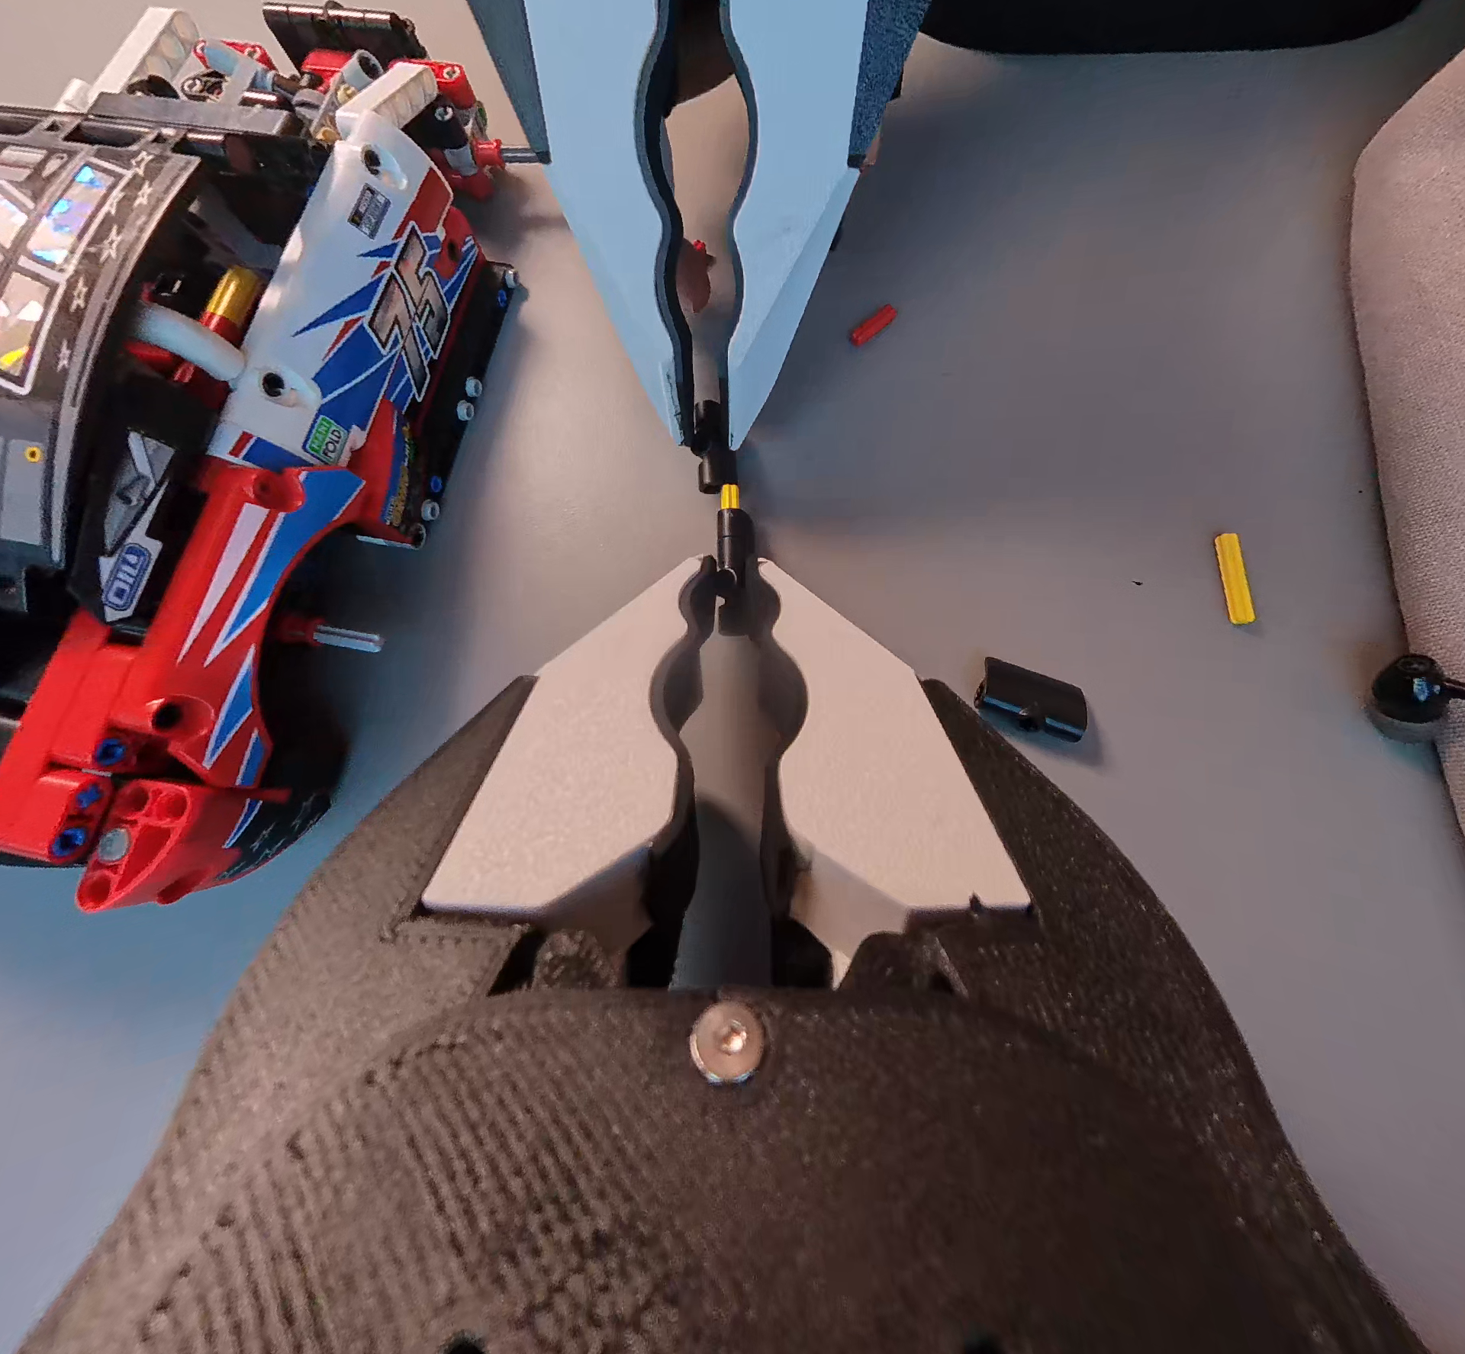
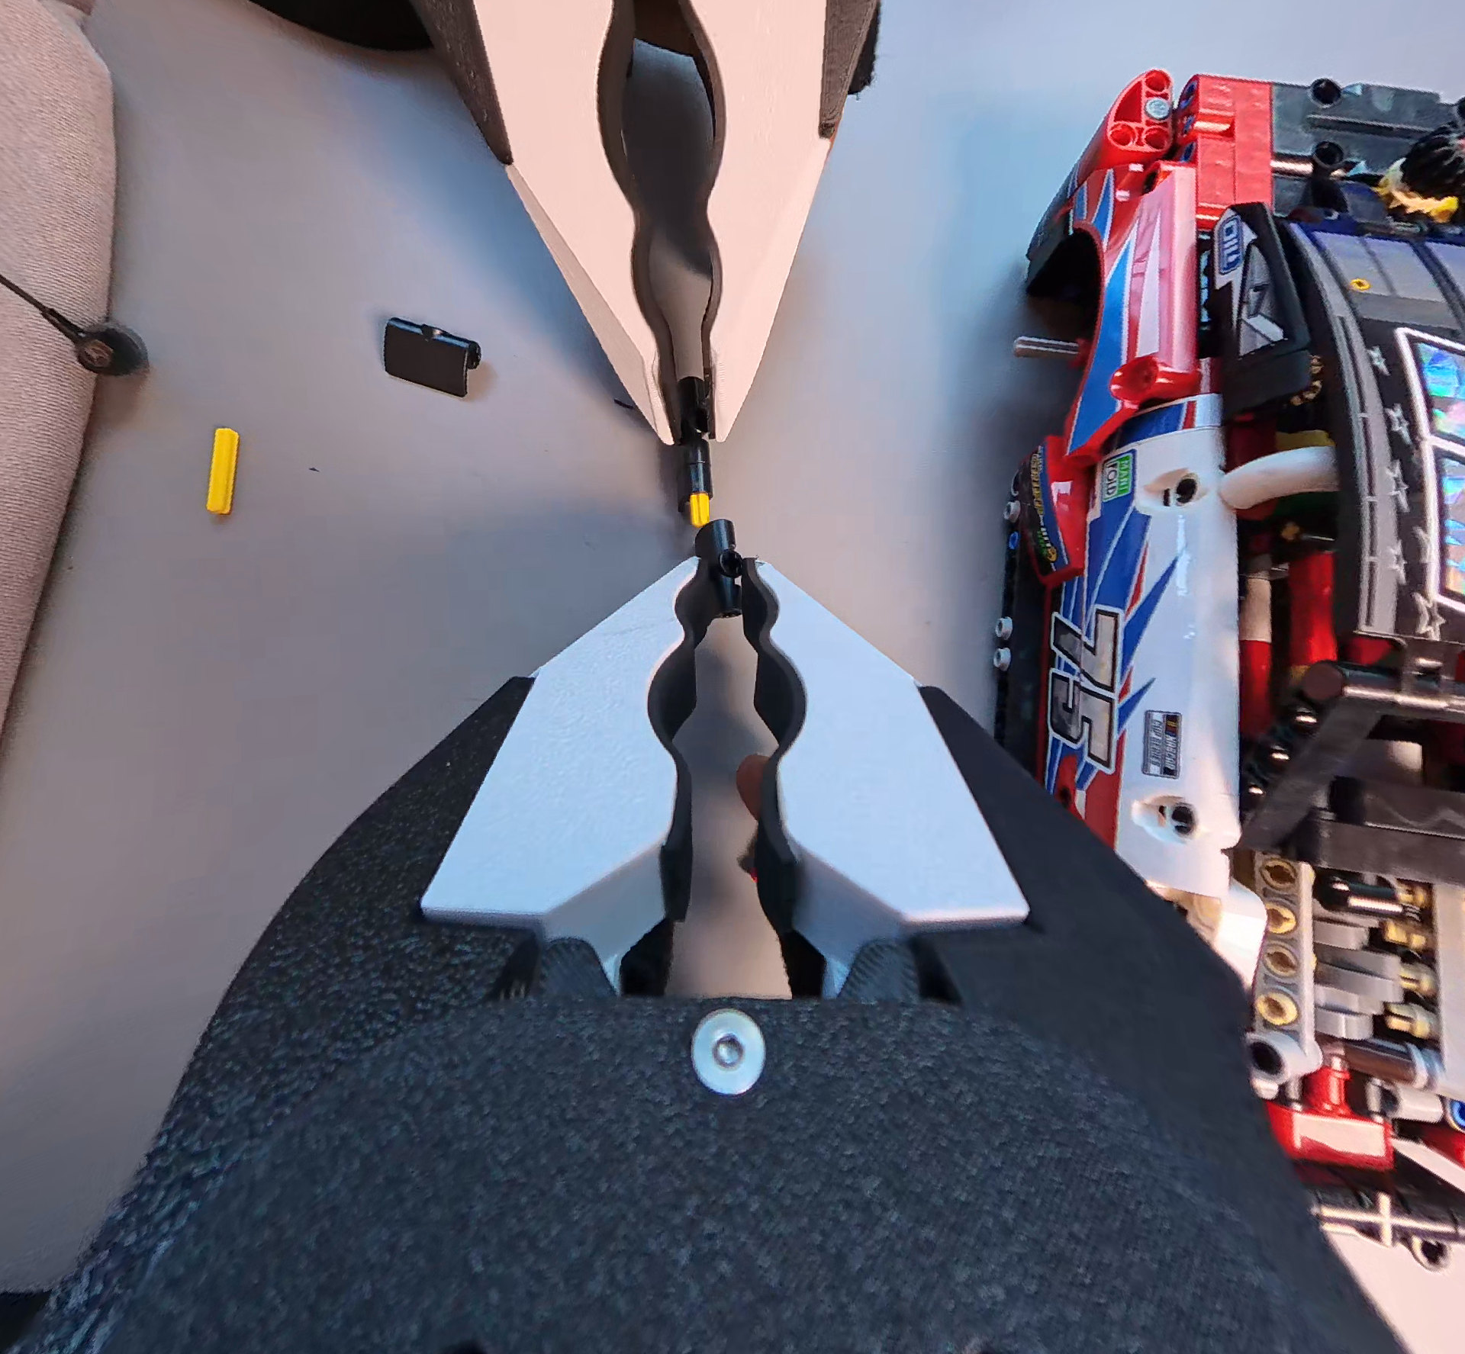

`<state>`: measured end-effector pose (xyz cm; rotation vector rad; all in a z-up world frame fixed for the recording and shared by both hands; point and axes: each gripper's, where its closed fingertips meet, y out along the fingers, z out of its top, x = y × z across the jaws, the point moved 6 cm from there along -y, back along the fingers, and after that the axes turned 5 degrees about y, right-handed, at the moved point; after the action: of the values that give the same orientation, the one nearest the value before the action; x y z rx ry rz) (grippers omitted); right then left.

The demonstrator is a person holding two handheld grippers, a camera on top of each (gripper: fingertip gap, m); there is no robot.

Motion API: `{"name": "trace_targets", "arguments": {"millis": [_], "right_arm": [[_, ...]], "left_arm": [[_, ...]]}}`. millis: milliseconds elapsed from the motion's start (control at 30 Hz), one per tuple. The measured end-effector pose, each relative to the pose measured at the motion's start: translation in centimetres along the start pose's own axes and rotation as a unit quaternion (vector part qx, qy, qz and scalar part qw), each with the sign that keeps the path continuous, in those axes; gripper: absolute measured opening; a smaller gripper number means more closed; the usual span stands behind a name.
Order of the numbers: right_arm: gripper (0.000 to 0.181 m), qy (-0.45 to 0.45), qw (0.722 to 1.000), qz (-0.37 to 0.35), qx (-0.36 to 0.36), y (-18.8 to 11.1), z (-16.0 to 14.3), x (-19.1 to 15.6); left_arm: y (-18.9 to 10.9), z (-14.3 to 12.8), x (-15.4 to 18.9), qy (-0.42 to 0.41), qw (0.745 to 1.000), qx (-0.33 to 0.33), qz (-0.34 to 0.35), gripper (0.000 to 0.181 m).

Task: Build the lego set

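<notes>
Right now both grippers meet tip to tip above the worktop [image 1: 1030, 286], just beside the red, white and blue car [image 1: 238, 444]. The left gripper [image 1: 725, 587] has its fingers clamped on a small black connector [image 1: 731, 535], and the right gripper [image 1: 708, 428] has its fingers clamped on a second black connector [image 1: 711, 472]. A short yellow pin [image 1: 729, 496] bridges the two, with only a sliver of yellow showing between them.

From the right wrist view the same pair appears: the right gripper [image 2: 725, 587] pinches its black piece and the left gripper [image 2: 694, 420] faces it, the yellow pin [image 2: 698, 509] looking slightly off line with the nearer connector.

That offset is the main worry. If the two pieces are pushed together while tilted, the pin may jam or lever one connector out of its grip, since each is held only at the very fingertips. A dropped piece would probably bounce on the worktop towards the car or off the edge. Squeezing harder could twist a connector sideways between the fingers.

Farther from the car lie a loose yellow rod [image 1: 1234, 577], a black curved panel [image 1: 1029, 698] and a small red peg [image 1: 874, 324]; a sweeping wrist could knock them away.
</notes>
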<state>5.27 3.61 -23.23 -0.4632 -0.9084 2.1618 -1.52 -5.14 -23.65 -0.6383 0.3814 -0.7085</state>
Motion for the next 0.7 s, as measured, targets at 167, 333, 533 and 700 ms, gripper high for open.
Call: {"name": "trace_targets", "arguments": {"millis": [167,333,533,700], "right_arm": [[0.005,-0.012,1.0,-0.015,0.014,0.0,-0.2,-0.4],[0.005,-0.013,0.999,-0.03,0.025,0.0,-0.4,-0.7],[0.006,-0.012,0.998,-0.046,0.031,0.0,-0.4,-0.9],[0.005,-0.02,0.998,-0.058,0.033,0.1,-0.3,-1.2]], "left_arm": [[0.0,0.0,-0.1,-0.019,1.0,0.001,0.005,0.005],[0.1,0.0,0.0,-0.019,1.0,0.003,0.004,0.005],[0.1,0.1,0.1,-0.023,1.0,0.006,0.013,0.004],[0.2,0.1,0.2,-0.03,0.999,0.016,0.007,0.002]]}}
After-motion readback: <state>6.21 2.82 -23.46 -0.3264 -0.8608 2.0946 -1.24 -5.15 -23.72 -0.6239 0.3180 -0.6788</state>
